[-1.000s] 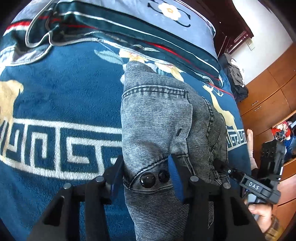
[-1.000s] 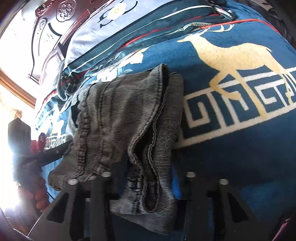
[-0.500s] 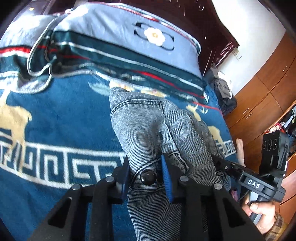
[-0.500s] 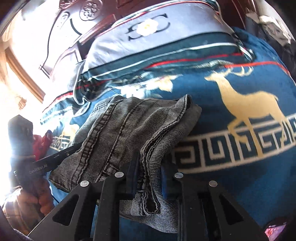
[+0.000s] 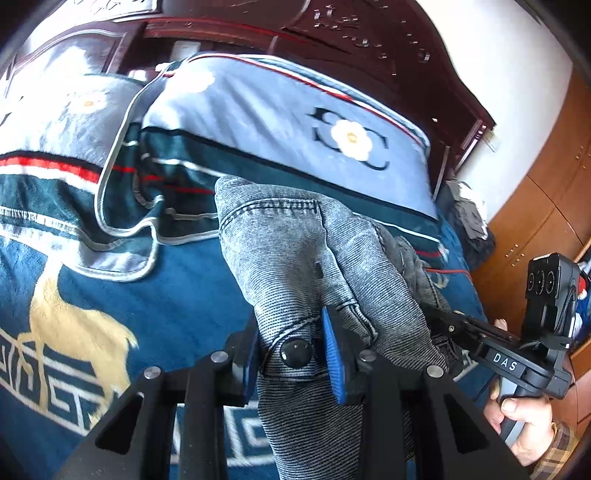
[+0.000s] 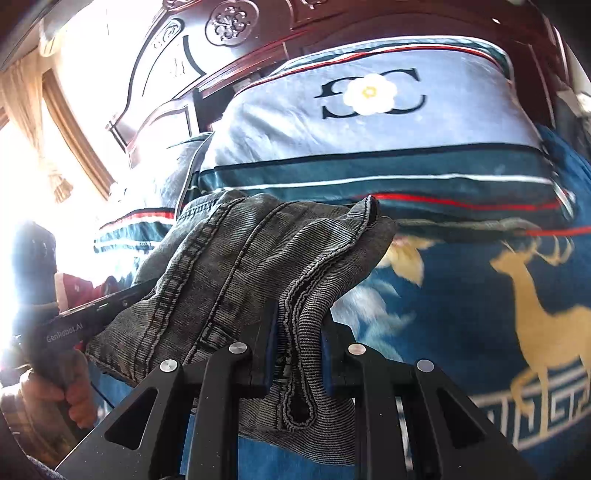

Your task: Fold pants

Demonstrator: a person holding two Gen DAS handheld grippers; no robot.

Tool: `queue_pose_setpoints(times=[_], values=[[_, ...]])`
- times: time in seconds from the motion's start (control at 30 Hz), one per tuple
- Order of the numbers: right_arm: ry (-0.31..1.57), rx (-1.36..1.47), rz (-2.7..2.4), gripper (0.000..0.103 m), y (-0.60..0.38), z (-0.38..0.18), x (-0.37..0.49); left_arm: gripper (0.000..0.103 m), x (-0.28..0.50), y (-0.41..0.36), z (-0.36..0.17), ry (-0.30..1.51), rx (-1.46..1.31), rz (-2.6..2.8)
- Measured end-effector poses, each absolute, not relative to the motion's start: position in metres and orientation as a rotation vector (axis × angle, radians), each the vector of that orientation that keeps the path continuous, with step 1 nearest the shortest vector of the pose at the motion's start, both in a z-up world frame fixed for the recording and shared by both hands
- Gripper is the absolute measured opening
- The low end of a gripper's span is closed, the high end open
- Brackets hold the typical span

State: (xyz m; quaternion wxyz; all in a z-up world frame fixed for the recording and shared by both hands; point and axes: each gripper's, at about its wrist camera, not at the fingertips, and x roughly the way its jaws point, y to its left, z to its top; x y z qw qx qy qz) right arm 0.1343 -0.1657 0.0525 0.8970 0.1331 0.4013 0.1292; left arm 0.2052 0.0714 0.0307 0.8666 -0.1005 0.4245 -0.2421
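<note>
Grey washed denim pants hang lifted above a blue blanket. My left gripper is shut on the waistband at its black buttons, blue pads pressing either side. My right gripper is shut on the other end of the waistband, at the buttonhole edge. The pants drape forward between the two grippers. In the left wrist view the right gripper's body shows at the right, held by a hand. The left gripper's body shows at the left of the right wrist view.
The bed has a blue blanket with gold deer and key pattern. Light blue pillows with a flower logo lie against a dark carved headboard. Wooden cabinets and a heap of dark clothes stand to the right. A bright window is at the left.
Both grippers closed on the waistband and lifted it off the blanket. The pants now hang raised, and the pillows and headboard have come into view.
</note>
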Motion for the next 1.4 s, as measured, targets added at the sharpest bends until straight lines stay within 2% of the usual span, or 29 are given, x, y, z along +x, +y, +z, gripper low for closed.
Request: queue_pose_setpoints(times=[0.2,0.27,0.33,0.57,0.73,1.0,1.13,1.27,1.4], values=[[0.935,0.288,0.244,0.02,-0.164,-0.002,0.163,0.034,0.225,0.075,-0.032,1.024,-0.144,-0.424],[0.982,0.276,0.209,0.022,-0.168,-0.02,0.165,0.038,0.22,0.079,-0.046,1.012,-0.135,-0.414],[1.007,0.307,0.211,0.026,-0.177,-0.035,0.164,0.039,0.219,0.083,-0.047,1.008,-0.17,-0.421],[1.035,0.311,0.19,0.027,-0.181,-0.036,0.168,0.038,0.208,0.082,-0.031,0.974,-0.132,-0.4],[0.983,0.334,0.189,0.032,-0.189,-0.011,0.156,0.038,0.192,0.089,-0.014,0.934,-0.053,-0.313],[0.923,0.28,0.242,0.033,-0.164,0.024,0.133,0.038,0.174,0.076,-0.001,0.9,0.046,-0.277],[0.953,0.241,0.261,0.033,-0.148,0.014,0.136,0.038,0.171,0.064,-0.01,0.924,0.105,-0.287],[1.068,0.146,0.172,0.031,-0.144,-0.022,0.142,0.038,0.172,0.055,-0.025,0.958,0.163,-0.292],[1.085,0.205,0.144,0.029,-0.158,-0.037,0.144,0.038,0.171,0.053,-0.03,0.949,0.191,-0.288]])
